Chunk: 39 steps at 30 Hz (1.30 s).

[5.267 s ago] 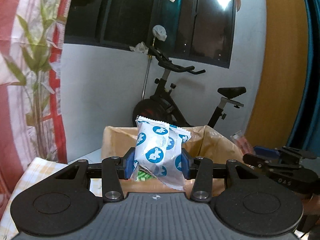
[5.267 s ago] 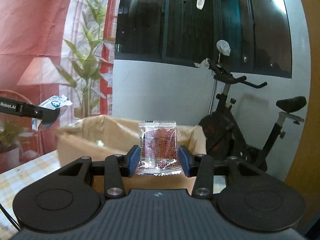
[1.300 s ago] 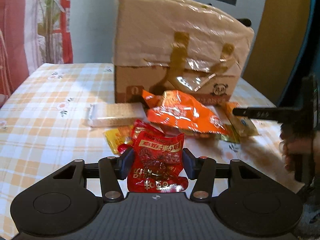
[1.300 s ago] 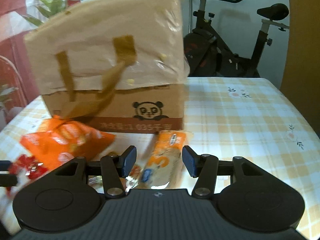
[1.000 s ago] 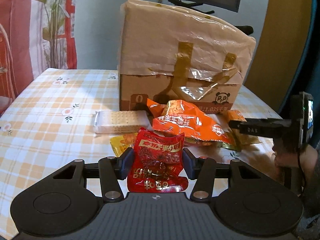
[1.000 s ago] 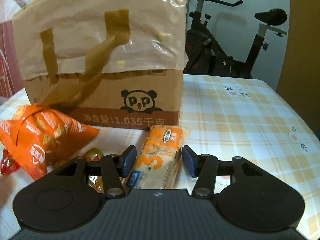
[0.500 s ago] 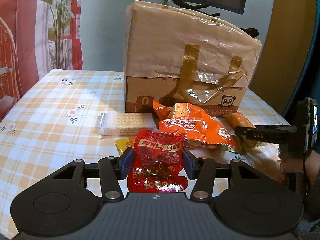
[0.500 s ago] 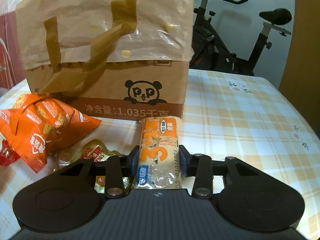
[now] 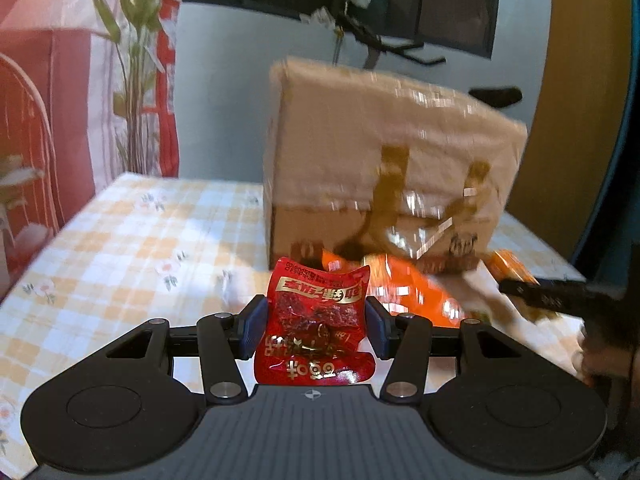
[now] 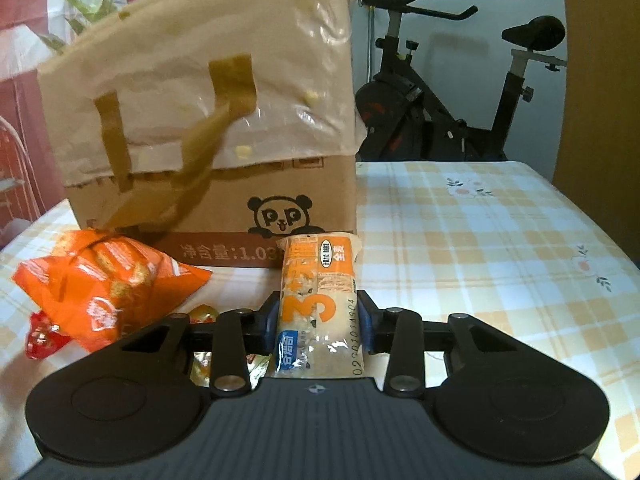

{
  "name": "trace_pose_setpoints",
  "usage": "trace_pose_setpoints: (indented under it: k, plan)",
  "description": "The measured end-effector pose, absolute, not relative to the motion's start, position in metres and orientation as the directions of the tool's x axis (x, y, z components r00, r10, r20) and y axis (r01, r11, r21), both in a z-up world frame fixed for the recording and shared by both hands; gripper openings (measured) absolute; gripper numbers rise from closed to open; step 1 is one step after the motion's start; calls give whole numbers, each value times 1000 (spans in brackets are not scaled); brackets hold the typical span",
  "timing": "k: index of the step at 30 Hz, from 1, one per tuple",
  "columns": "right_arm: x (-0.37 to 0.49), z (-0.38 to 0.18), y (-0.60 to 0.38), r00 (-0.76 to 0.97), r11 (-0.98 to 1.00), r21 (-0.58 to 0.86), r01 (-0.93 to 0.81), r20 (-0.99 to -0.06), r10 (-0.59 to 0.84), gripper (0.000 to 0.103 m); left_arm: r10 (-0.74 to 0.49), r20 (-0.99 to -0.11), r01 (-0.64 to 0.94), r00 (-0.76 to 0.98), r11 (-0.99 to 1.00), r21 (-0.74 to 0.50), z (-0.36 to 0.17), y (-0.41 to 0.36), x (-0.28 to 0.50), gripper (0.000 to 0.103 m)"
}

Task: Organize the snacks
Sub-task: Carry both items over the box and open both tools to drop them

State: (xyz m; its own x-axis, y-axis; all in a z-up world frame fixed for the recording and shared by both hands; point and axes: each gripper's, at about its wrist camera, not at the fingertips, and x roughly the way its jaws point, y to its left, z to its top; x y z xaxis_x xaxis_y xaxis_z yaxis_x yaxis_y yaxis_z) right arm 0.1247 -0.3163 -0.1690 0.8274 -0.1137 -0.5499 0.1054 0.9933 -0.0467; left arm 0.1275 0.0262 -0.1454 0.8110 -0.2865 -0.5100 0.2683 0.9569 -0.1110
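Snacks held in both tongs above a checked table (image 10: 500, 248). Left tongs (image 9: 314, 330) clamp a red packet (image 9: 316, 320). Ahead stands a cardboard box (image 10: 224, 120) lined with a brown bag, an orange chip bag (image 10: 100, 280) at its foot. Right tongs (image 10: 320, 326) pinch an orange snack bar (image 10: 320, 300). To pack well, probably lift each above the rim before releasing, one at a time.

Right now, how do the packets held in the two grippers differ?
The left gripper holds a red foil packet that is wide and crinkled; the right gripper holds an orange-and-clear bar packet that is narrow and straight. The red one is opaque, the bar partly see-through. Both are pinched upright between blue pads.
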Motion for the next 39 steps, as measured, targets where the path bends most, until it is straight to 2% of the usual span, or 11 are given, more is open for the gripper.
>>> trace_pose_setpoints:
  k: [6, 12, 15, 19, 25, 33, 35, 39]
  plan:
    - [103, -131, -320, 883, 994, -8, 111, -459, -102, 40, -310, -406, 291, 860, 951, -109, -107, 25, 137, 54]
    - [100, -72, -316, 950, 995, 8, 101, -299, -94, 40, -357, -296, 343, 886, 934, -100, -60, 12, 164, 54]
    - [112, -42, -309, 970, 998, -5, 70, -234, -70, 40, -377, -265, 361, 887, 926, -110, -39, -1, 184, 54]
    - [143, -12, -301, 981, 1000, -21, 20, -195, -24, 40, -399, -243, 385, 884, 917, -106, -14, -20, 216, 54]
    - [208, 14, -295, 980, 1000, 12, -21, -195, 23, 40, -423, -273, 402, 864, 906, -132, 3, -43, 269, 54]
    - [284, 2, -288, 941, 997, 63, -34, -334, 54, 40, -400, -424, 371, 812, 916, -153, -19, -62, 338, 54]
    - [292, -5, -288, 929, 997, 76, -28, -367, 54, 40, -400, -449, 373, 799, 915, -152, -25, -63, 346, 56]
    - [297, -14, -292, 914, 996, 87, -8, -404, 43, 43, -421, -477, 395, 771, 905, -159, -32, -60, 354, 65]
